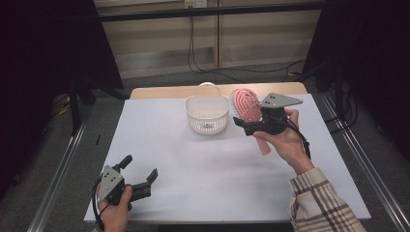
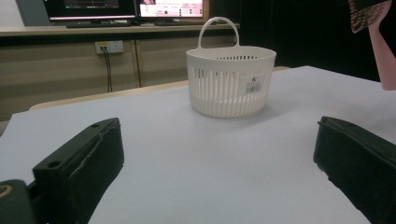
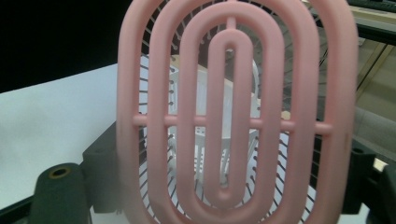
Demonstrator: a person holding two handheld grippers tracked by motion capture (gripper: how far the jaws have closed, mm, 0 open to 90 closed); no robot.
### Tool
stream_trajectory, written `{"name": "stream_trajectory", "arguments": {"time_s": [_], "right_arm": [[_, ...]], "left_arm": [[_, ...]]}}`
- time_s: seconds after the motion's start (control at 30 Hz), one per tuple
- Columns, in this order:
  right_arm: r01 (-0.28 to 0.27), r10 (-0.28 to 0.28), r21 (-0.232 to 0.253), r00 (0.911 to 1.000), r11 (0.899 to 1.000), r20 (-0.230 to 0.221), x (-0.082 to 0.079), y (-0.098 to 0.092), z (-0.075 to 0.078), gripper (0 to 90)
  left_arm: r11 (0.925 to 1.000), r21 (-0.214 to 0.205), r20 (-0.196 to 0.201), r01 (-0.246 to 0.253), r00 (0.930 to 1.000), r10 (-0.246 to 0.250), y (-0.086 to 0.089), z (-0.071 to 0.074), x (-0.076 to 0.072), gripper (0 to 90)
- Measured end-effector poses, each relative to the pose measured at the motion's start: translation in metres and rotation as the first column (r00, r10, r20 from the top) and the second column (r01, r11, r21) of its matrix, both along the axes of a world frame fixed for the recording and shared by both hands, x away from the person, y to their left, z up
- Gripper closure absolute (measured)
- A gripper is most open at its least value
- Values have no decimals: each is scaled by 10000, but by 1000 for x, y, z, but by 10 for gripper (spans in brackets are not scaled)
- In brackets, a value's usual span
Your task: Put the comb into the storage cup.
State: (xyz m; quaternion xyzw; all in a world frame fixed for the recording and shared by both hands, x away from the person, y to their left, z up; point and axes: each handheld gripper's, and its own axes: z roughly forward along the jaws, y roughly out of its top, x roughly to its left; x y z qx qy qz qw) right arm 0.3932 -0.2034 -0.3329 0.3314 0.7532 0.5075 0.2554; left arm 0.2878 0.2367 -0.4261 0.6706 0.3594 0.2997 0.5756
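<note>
A pink vented hairbrush (image 1: 244,104) is held off the table, head toward the back and handle (image 1: 264,145) slanting to the front. My right gripper (image 1: 244,127) is shut on it, just right of a white slatted basket (image 1: 208,123) with a loop handle. In the right gripper view the brush head (image 3: 233,116) stands between the jaws of the right gripper (image 3: 229,163), and the basket (image 3: 201,93) shows through its slots. My left gripper (image 1: 141,166) rests open near the front left edge, nothing between its jaws. The left gripper (image 2: 217,128) faces the basket (image 2: 231,84); the brush (image 2: 385,56) hangs at top right.
The table (image 1: 193,159) has a pale cover with a wooden strip at the far edge. Dark stands and rails flank both sides. Cables hang on the back wall, and monitors (image 2: 126,7) sit on a shelf beyond.
</note>
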Motion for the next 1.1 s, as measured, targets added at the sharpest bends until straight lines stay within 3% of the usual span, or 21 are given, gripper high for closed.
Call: {"name": "stream_trajectory", "arguments": {"time_s": [0.47, 0.73, 1.1], "right_arm": [[-2, -22, 446, 9985, 9990, 551, 6, 8, 7, 194], [12, -63, 825, 9981, 9966, 618, 12, 13, 12, 194], [205, -262, 897, 9977, 9958, 633, 23, 20, 7, 194]], "left_arm": [[10000, -37, 29, -13, 10000, 13, 0, 0, 0, 18], [10000, -17, 32, -5, 10000, 5, 0, 0, 0, 18], [10000, -19, 21, 17, 10000, -17, 0, 0, 0, 18]]}}
